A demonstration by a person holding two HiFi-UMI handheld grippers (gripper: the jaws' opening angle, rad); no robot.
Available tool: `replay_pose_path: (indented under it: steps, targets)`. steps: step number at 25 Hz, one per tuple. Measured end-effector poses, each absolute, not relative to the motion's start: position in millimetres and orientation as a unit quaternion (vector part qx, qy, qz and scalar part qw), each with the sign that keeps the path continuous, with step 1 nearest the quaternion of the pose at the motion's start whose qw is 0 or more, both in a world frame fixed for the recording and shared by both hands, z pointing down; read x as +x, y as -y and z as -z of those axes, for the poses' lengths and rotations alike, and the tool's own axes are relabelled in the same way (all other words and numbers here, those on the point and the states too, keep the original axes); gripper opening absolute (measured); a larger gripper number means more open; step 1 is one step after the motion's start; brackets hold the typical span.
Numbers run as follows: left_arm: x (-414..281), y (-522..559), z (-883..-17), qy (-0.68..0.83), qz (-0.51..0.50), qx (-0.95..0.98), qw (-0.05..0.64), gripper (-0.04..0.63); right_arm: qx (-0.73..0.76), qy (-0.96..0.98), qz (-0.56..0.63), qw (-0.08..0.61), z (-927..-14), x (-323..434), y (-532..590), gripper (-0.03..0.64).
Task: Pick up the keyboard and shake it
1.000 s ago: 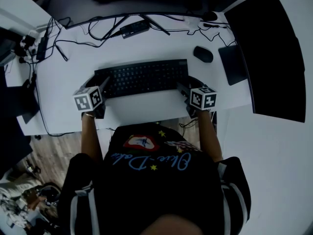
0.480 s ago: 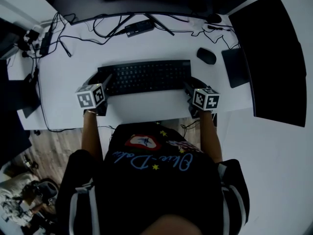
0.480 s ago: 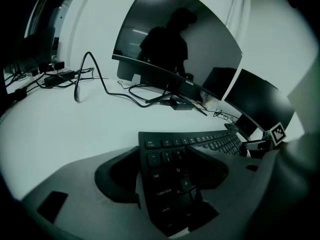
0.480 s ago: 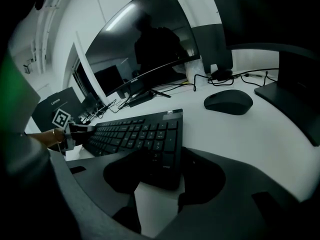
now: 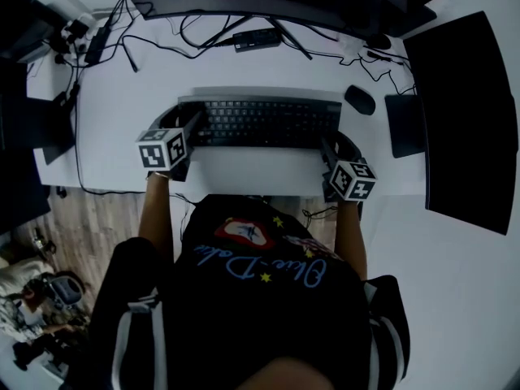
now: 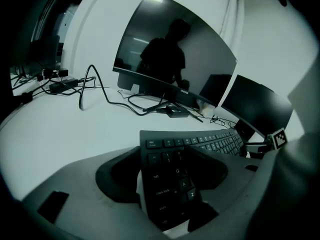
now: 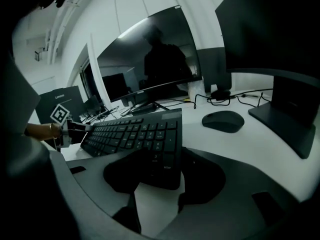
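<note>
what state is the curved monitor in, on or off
Off, it seems: the curved monitor is dark, only reflecting a person's silhouette.

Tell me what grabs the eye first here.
The black keyboard at the middle of the white desk, with the left tongs and right tongs at its two ends. Their jaws have just been closing, each with a keyboard end between them. Behind it are a big dark curved monitor and tangled cables; a mouse lies to the right.
</note>
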State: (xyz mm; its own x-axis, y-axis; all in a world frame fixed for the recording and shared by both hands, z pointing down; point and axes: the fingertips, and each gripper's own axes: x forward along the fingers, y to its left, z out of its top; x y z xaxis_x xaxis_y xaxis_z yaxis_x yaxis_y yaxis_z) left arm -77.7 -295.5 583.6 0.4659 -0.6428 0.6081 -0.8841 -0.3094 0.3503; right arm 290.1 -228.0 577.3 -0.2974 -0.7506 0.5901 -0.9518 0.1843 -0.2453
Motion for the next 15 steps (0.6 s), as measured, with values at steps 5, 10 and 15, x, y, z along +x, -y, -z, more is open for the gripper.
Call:
replay_pose_path:
  steps: [5,10,15]
  targets:
    - [-81,288,-562,0.499,-0.159,0.792,0.315,0.265,0.569,0.767,-0.253,0.157,-556,289,229,0.199]
    - [-82,279,-535,0.513,-0.135,0.797,0.287,0.265,0.569,0.782,-0.216,0.135,-533,289,225,0.199]
    - [-87,263,-512,0.526,-0.116,0.8,0.265,0.265,0.566,0.796,-0.183,0.113,-515,286,215,0.199]
